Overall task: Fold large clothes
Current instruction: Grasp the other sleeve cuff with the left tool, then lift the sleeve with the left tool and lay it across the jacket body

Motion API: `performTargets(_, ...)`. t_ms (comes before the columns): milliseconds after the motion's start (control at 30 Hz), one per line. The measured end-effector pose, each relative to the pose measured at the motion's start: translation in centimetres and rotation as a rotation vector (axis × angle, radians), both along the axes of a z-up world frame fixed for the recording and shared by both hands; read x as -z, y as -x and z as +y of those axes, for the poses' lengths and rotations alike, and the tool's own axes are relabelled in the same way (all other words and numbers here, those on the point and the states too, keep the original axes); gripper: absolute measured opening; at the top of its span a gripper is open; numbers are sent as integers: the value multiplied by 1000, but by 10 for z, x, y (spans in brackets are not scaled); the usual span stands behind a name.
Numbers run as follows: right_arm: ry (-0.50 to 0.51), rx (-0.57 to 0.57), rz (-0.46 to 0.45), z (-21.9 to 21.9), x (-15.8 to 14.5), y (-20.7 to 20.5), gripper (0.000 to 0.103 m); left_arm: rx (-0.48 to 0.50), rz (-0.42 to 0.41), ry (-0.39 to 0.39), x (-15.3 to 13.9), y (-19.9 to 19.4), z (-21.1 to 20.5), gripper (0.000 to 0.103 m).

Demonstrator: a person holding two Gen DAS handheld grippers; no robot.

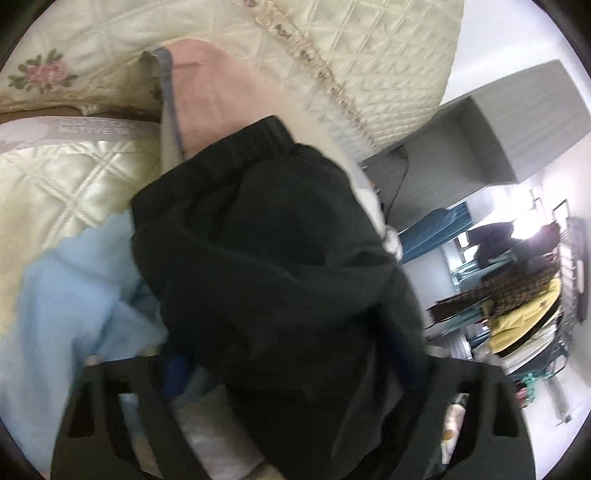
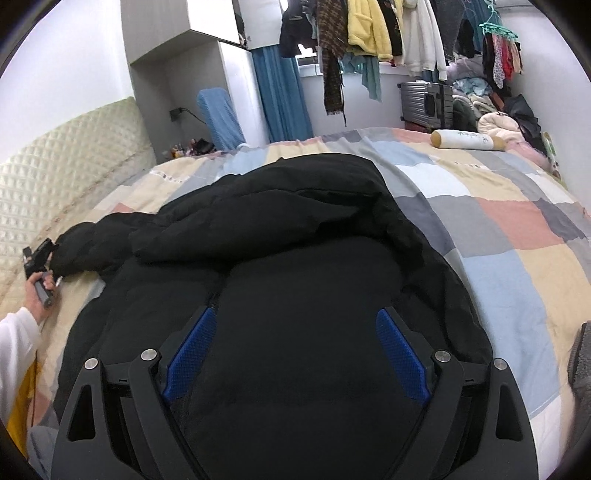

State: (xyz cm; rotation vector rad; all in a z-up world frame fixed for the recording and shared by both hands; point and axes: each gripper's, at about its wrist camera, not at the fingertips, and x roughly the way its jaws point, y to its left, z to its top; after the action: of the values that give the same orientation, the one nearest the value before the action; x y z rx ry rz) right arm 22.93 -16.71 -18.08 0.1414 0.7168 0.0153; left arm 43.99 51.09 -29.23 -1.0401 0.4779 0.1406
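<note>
A black puffy jacket (image 2: 295,236) lies spread on the patchwork bed cover (image 2: 517,229). Its sleeve (image 2: 92,243) stretches out to the left, towards the headboard. In the left wrist view that sleeve (image 1: 266,229), elastic cuff away from the camera, fills the gap between the blue pads (image 1: 176,373). My left gripper (image 1: 291,350) is shut on it. The same gripper (image 2: 40,258) shows in the right wrist view, held by a hand in a white sleeve. My right gripper (image 2: 295,312) hangs open over the jacket's body, nothing pinched between its blue pads (image 2: 192,354).
A cream quilted headboard (image 2: 55,173) and pillow (image 1: 55,177) border the left side, with a light blue cloth (image 1: 74,288) beside the sleeve. A bolster (image 2: 467,140) lies at the bed's far edge. Hanging clothes (image 2: 369,33), a suitcase (image 2: 424,99) and piled laundry stand beyond.
</note>
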Motion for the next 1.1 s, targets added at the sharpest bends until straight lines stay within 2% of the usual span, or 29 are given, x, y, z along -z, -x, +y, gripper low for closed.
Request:
performTargets(33,4,3,0,0,0,0,88,0,-9,-8,-4,-1,-1,53)
performTargets(67,7,4,-1,0,0,-1,88,-3,-13,-26,-9,3,-3,42)
performTargets(100,10,4,-4,-1,-1,0,88,-10,-9,-55,-16,6,-4,37)
performTargets(167,8,1,-9,-1,-3,2,88,-14,1,-88,-30,12,-6,19)
performTargets(267,1,-4,-20,-3,-7,8,88,-60,14,-148,-53,27,-1,8)
performTargets(467,-13,-62,-35,-7,-16,18,88,-203,71,-268,-101,65,4,2)
performTargets(567,-30,-95,-46,-10,-19,24,88,-230,90,-327,-122,79,-9,2)
performTargets(667,-11,-127,-64,-8,-22,32,93,-232,99,-418,-147,86,-29,2)
performTargets(733,8,-152,-79,-6,-22,39,99,-226,110,-463,-164,90,-42,2)
performTargets(933,7,-188,-84,-12,-21,53,99,-184,124,-624,-210,94,-86,2)
performTargets(1100,7,-180,-147,-21,-33,60,99,-142,102,-719,-253,96,-130,2)
